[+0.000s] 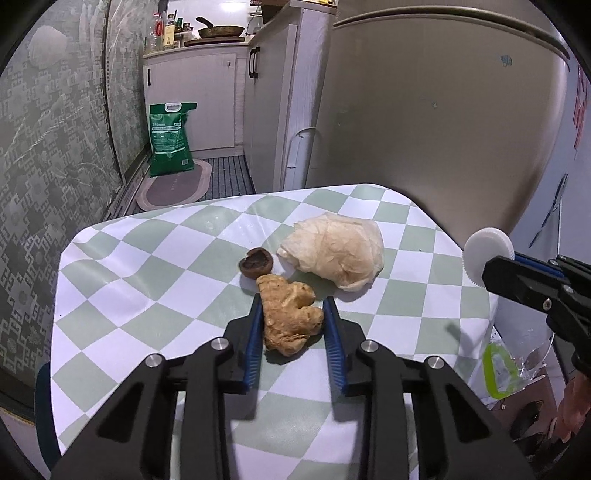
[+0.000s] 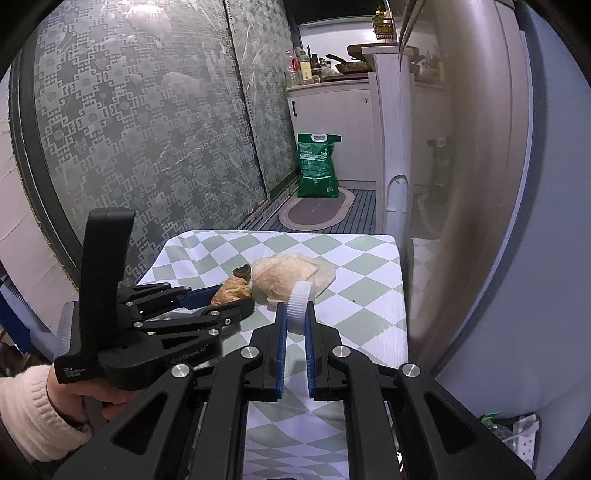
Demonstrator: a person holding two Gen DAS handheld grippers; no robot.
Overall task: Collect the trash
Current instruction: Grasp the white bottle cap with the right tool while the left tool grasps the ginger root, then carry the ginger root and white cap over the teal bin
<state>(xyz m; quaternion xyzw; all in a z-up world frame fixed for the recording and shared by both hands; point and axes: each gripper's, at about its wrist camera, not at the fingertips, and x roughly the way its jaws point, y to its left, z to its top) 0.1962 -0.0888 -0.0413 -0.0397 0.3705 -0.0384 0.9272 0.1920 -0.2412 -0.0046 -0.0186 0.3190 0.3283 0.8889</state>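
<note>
- While spread around the ginger on the checkered table: left gripper.
- Pinching a white bottle cap: right gripper.
- Just past the ginger: mushroom, crumpled paper.

A small table draped in a green-and-white checked cloth stands against a tall beige refrigerator. Along the other side runs a frosted sliding glass door patterned with grey geometric motifs. Beyond the table, a green printed sack with a white carry handle stands upright on the dark slatted floor, touching the far end of an oval mauve mat with a pale border. Behind the sack is a white cabinet with a black handle; on its counter sit a cluster of bottles and a dark frying pan.
</note>
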